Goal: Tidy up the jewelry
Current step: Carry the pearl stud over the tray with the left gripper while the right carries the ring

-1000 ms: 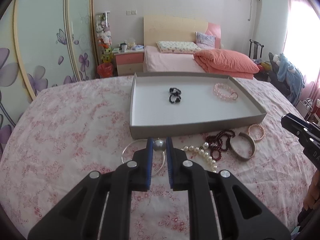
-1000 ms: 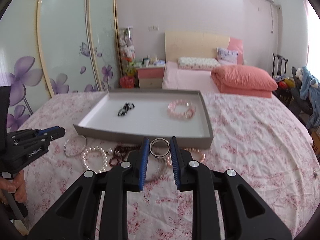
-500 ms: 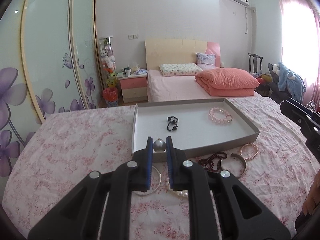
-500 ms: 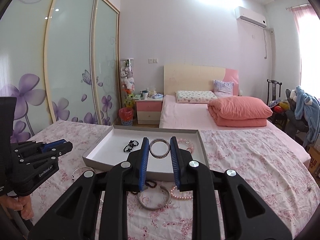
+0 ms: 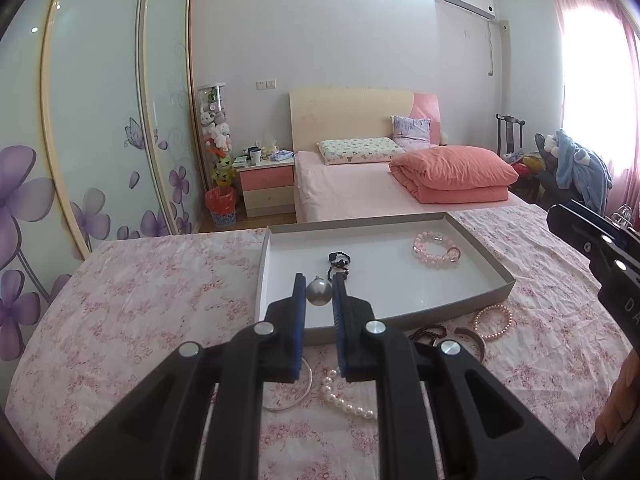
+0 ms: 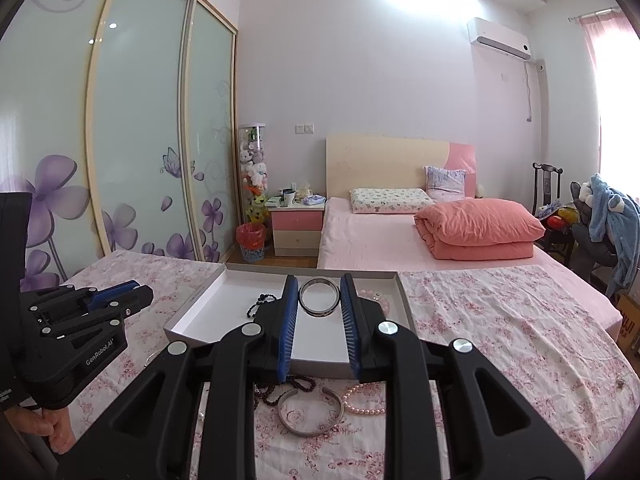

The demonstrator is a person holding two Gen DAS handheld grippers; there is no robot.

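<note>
Tray (image 5: pixel 496 276) holding two bracelets already; am gripping silver ball (image 5: pixel 319 291) in my left gripper (image 5: pixel 318 292), ring (image 6: pixel 319 297) in right gripper (image 6: pixel 319 300), both above tray; bangle (image 6: pixel 310 416), pearls (image 5: pixel 344 396) waiting on bedspread.

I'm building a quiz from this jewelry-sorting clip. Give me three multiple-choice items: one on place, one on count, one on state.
1. Where is the pink bead bracelet? A in the tray B on the pillow C on the floor
2. How many pieces lie in the tray? A two B five C none
3. The left gripper is: A wide open B shut on a silver ball C shut on pearls

A: it lies on the tray's white floor.
A: only it and a black bead piece.
B: pads squeeze the ball.
</note>
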